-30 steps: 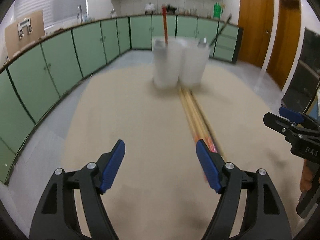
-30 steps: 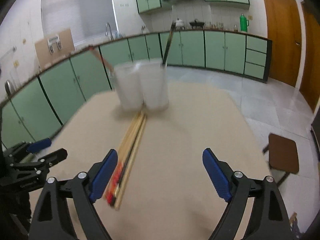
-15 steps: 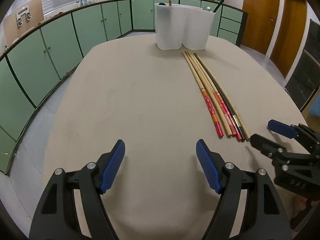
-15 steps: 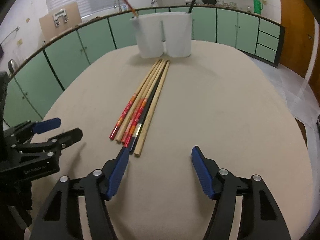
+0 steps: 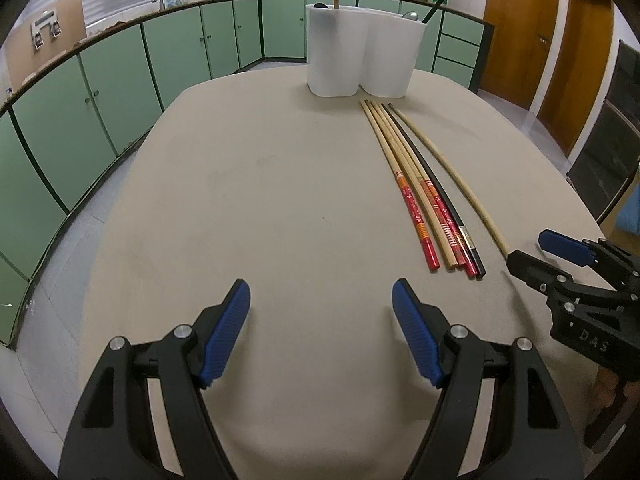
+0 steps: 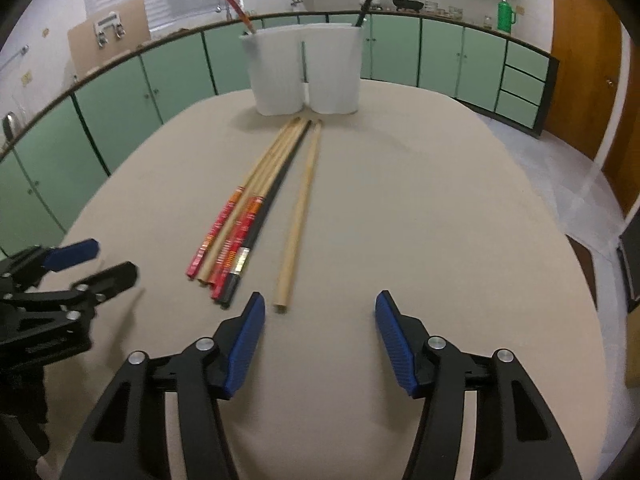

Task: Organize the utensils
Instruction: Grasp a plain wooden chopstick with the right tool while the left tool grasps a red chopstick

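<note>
Several long chopsticks (image 5: 420,184) lie side by side on the beige table (image 5: 260,200): red-ended, plain wooden and one black. One plain wooden chopstick (image 6: 300,212) lies a little apart on their right. A white two-cup holder (image 5: 360,40) stands at the far end with a red chopstick and a black one in it; it also shows in the right wrist view (image 6: 304,68). My left gripper (image 5: 320,312) is open and empty, left of the chopsticks' near ends. My right gripper (image 6: 320,316) is open and empty, just behind the lone chopstick's near end.
Green kitchen cabinets (image 5: 120,80) run along the left and back walls. Wooden doors (image 5: 516,32) stand at the right. The table edge curves round near both grippers. The right gripper shows at the right in the left wrist view (image 5: 532,252).
Both grippers have pulled back from the holder toward the near end of the table. The lone wooden chopstick now lies apart from the bundle, by the right gripper.
</note>
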`<act>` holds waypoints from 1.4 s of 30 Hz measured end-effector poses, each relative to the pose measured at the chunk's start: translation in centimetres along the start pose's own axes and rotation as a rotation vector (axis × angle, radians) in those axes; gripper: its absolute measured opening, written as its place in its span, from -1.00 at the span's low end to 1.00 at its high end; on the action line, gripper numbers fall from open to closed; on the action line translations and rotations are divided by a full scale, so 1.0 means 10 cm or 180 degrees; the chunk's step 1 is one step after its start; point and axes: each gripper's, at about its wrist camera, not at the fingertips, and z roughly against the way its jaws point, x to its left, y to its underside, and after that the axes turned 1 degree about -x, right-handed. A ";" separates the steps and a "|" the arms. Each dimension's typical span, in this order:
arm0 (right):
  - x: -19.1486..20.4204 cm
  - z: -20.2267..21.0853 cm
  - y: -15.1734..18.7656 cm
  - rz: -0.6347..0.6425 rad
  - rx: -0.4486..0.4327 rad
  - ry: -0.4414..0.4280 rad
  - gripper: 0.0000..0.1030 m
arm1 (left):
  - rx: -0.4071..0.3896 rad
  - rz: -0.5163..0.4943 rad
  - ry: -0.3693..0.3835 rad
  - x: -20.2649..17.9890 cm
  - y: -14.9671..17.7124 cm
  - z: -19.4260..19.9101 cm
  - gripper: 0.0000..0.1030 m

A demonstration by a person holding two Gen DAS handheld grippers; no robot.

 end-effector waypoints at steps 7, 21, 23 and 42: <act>0.08 -0.10 -0.03 0.0066 0.0055 -0.0112 -0.63 | 0.0006 -0.0052 0.0080 -0.11 -0.02 0.00 0.39; -0.11 -0.07 -0.01 -0.0046 0.0057 -0.0196 -0.87 | 0.0086 -0.0113 0.0129 -0.41 -0.15 -0.23 0.39; -0.11 -0.07 -0.01 -0.0047 0.0057 -0.0197 -0.87 | 0.0108 -0.0130 0.0058 -0.45 -0.15 -0.29 0.38; -0.09 -0.06 -0.06 -0.0015 0.0035 -0.0236 -0.87 | 0.0015 -0.0139 0.0076 -0.60 -0.15 -0.23 -0.89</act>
